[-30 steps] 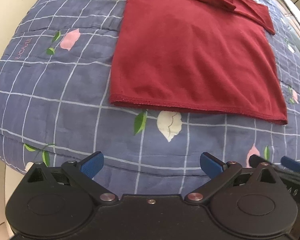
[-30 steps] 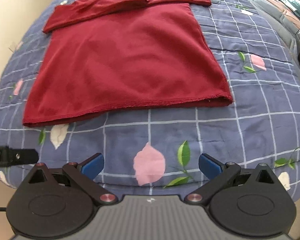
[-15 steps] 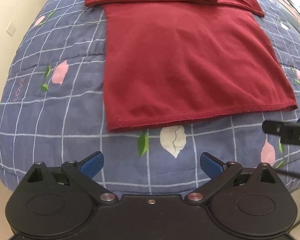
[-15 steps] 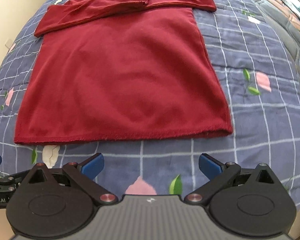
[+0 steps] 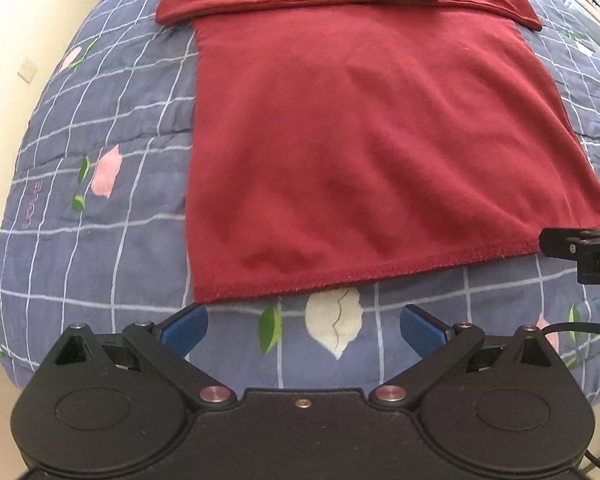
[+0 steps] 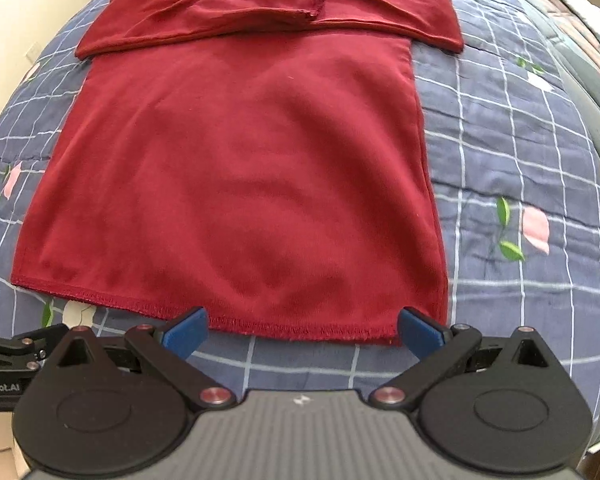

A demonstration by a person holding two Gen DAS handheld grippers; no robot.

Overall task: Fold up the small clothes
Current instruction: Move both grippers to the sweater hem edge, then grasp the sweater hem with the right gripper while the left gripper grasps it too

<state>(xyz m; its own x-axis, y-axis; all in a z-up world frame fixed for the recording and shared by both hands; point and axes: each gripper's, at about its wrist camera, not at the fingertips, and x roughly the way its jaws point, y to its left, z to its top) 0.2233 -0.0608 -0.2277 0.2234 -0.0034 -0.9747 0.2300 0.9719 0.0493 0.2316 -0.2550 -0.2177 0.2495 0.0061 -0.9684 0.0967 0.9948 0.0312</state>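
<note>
Partly hidden: the collar end of the dark red shirt (image 5: pixel 364 128) runs off the top of the left wrist view, and in the right wrist view its neckline sits at the frame's top edge, too squeezed by the lens to read well. Both sleeves (image 6: pixel 260 16) are folded across the chest, one cuff lying on top of the other sleeve. Shirt lies flat on a blue checked quilt (image 5: pixel 100 248) with pink and white flower prints; the bed's far side is cut off.

Left gripper (image 5: pixel 302 330): jaws spread wide, nothing between the blue pads (image 5: pixel 186 328). It sits just short of the hem's left corner (image 5: pixel 208 292), the left pad just beside that corner, possibly not touching; blur makes this unclear.

Right gripper (image 6: pixel 302 330): jaws equally wide, holding nothing. Its pads (image 6: pixel 418 330) straddle the hem (image 6: pixel 300 328) near the right corner, the right pad overlapping the corner in the picture. Contact cannot be told.

Each tool shows at the other's frame edge: a black finger at the hem's right end in the left view, a black body low left in the right view.

Pale wall (image 5: pixel 4 80) beyond the quilt's left side.
</note>
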